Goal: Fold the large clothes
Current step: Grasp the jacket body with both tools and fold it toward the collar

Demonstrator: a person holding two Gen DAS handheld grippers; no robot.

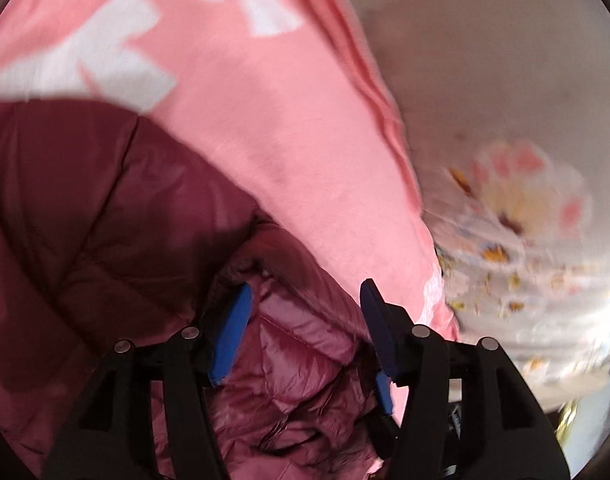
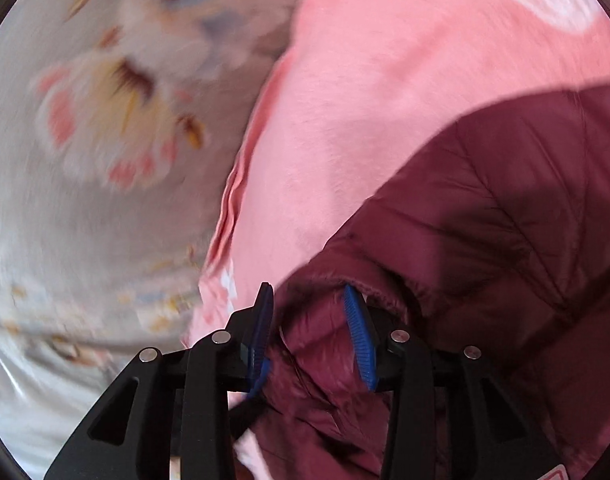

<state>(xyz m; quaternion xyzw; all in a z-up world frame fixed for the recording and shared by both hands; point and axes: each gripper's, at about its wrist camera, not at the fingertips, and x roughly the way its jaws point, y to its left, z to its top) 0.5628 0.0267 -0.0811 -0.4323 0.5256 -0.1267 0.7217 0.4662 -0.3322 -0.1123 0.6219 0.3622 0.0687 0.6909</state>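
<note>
- The dark maroon quilted puffer jacket lies on a pink fleece blanket with large white shapes, which is spread over a pale sheet printed with pink-and-yellow flowers.
- In the left wrist view the jacket fills the lower left of the frame; its shiny, crumpled fabric bunches up between the two blue pads.
- The left tongs stand fairly wide, with a thick fold of the jacket sitting in the gap. The left blue pad touches the fabric; whether the right pad presses it cannot be told, so a firm grip is not clear.
- The pink blanket's folded edge runs diagonally just beside the right finger, and the flowered sheet lies beyond it, blurred.
- In the right wrist view the jacket fills the right and lower part of the frame, on the pink blanket.
- The right tongs are at a middling gap, closed around a plump roll of the maroon fabric that fills the space from one blue ribbed pad to the other.
- A fuzzy trim on the jacket's edge sits just above the fingertips.
- The flowered sheet takes the left half of that view, heavily blurred.
</note>
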